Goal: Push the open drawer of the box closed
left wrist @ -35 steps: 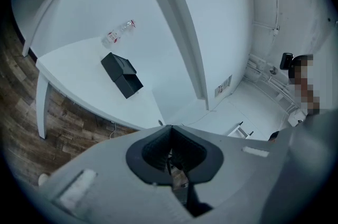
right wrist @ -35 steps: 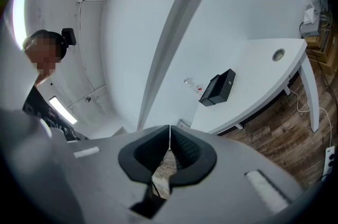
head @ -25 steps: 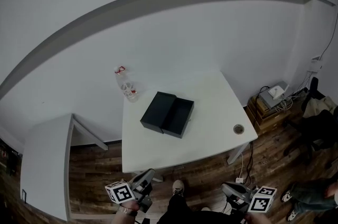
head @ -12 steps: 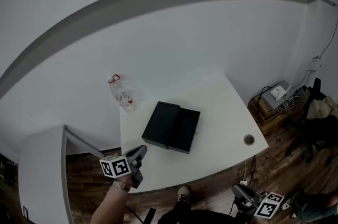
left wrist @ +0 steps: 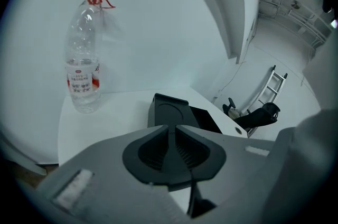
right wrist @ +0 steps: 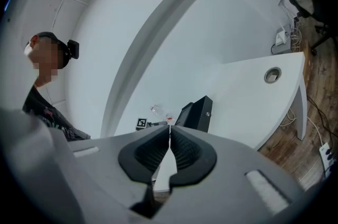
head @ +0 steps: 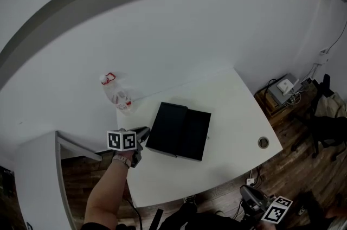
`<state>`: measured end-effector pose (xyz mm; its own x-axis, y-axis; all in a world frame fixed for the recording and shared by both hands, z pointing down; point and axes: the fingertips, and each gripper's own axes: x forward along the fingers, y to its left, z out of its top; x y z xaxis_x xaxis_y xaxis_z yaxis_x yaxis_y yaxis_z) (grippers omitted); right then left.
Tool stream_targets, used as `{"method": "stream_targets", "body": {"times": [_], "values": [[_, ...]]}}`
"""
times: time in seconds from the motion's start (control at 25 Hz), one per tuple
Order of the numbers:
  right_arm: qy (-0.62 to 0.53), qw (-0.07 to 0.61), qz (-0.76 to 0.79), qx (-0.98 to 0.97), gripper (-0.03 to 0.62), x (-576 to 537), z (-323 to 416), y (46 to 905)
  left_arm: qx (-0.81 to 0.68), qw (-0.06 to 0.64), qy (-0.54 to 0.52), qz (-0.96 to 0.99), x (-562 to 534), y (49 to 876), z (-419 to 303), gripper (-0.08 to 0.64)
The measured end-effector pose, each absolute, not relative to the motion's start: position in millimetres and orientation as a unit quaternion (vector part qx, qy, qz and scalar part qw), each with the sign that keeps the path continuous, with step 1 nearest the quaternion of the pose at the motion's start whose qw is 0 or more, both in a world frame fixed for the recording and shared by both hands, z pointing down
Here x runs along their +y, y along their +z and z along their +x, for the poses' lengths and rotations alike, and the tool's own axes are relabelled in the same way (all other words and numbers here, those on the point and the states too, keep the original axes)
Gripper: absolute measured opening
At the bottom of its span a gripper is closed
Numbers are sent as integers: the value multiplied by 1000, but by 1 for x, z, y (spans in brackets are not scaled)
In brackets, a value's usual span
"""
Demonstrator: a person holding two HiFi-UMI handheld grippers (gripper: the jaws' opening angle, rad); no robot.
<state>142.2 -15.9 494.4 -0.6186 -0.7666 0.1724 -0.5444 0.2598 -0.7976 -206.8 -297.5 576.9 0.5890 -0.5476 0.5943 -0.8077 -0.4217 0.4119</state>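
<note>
A black box lies on the white table (head: pixel 233 109). Its sleeve (head: pixel 167 127) is on the left and its open drawer (head: pixel 195 135) sticks out to the right. My left gripper (head: pixel 143 133) hovers over the table's left part, just off the sleeve's left end, jaws shut and empty. In the left gripper view the box (left wrist: pixel 170 111) sits right beyond the shut left gripper (left wrist: pixel 171 136). My right gripper (head: pixel 246 196) hangs low, off the table's front edge, shut on nothing. The right gripper view shows the drawer end of the box (right wrist: pixel 199 111) far past the shut right gripper (right wrist: pixel 169 136).
A clear plastic bottle (head: pixel 115 94) with a red cap ring stands at the table's back left corner. A round cable hole (head: pixel 263 142) is near the right edge. A white side unit (head: pixel 32 169) stands left of the table; a crate with a device (head: pixel 282 90) is on the floor at right.
My left gripper has risen from beside the person's body to above the table, close to the box's left end. The right gripper stays low at the bottom right.
</note>
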Motion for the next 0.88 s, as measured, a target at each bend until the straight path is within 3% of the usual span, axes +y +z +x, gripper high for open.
{"method": "stream_targets", "body": {"times": [0.64,0.88], "values": [[-442,111,-440,774,29,-53,118,507,-344,397,277,805,-341,640,-195,43],[-404,14,-427,809,40,-94,115,527,-321,421,271,804,-340,642,-194,34]]}}
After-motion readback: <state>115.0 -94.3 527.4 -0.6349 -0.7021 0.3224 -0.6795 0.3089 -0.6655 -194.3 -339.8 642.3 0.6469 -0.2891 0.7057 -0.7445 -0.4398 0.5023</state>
